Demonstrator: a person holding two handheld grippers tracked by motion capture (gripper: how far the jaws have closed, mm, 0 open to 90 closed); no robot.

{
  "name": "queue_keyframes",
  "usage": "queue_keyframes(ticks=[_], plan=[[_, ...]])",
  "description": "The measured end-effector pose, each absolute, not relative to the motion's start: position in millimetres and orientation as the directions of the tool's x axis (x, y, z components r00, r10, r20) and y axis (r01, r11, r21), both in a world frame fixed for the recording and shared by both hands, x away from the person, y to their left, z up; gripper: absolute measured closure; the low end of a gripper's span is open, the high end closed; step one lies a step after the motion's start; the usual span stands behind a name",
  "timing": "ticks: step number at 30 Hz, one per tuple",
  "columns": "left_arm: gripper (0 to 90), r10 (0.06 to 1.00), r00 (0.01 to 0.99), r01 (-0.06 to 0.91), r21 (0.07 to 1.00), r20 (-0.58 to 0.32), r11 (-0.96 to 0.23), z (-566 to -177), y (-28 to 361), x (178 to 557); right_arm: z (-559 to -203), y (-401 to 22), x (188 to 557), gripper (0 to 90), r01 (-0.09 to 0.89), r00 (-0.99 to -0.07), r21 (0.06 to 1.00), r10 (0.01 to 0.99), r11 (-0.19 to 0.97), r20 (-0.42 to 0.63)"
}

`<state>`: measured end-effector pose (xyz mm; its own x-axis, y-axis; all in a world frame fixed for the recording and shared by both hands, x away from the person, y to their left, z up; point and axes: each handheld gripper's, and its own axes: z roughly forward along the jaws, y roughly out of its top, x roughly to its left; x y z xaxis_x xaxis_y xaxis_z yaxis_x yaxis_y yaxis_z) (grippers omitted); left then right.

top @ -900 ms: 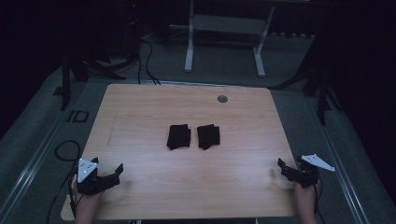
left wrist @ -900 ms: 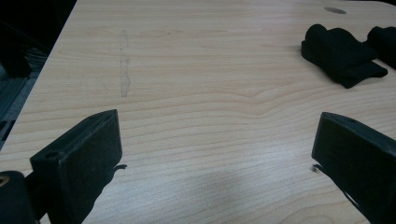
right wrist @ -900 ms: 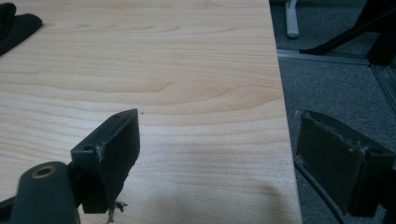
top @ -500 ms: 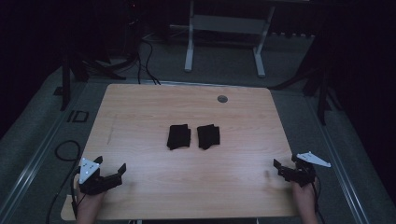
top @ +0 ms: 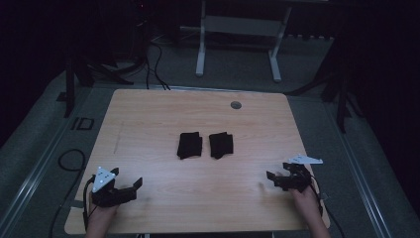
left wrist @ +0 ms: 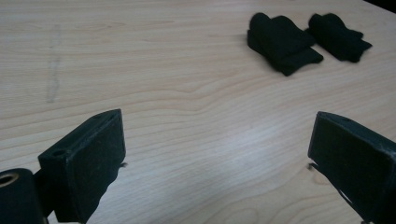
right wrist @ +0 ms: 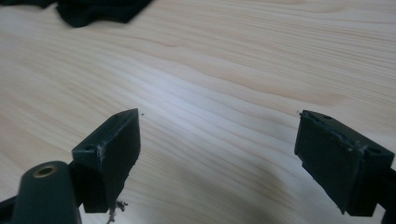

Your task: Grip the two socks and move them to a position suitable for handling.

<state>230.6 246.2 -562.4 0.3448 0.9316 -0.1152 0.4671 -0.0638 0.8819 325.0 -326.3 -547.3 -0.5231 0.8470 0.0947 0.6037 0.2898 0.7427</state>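
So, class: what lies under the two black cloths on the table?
Both cloths, left and right, lie flat on the bare wooden table. Nothing pokes out at their edges; whatever is inside the folds is covered.

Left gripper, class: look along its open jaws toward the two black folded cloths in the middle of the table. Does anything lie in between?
Nothing visible does. Between the left gripper and the two black cloths there is bare wooden table. The jaws stand wide apart with nothing between them.
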Motion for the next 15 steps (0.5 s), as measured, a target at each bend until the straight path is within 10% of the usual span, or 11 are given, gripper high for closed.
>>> queue_keyframes(ticks=[15], plan=[[2.5,0.931,0.351,0.478,0.874,-0.101,-0.085,-565,244,232,-534,-248,353,13.6,0.516,-0.68,0.757,0.729,0.402,0.077]])
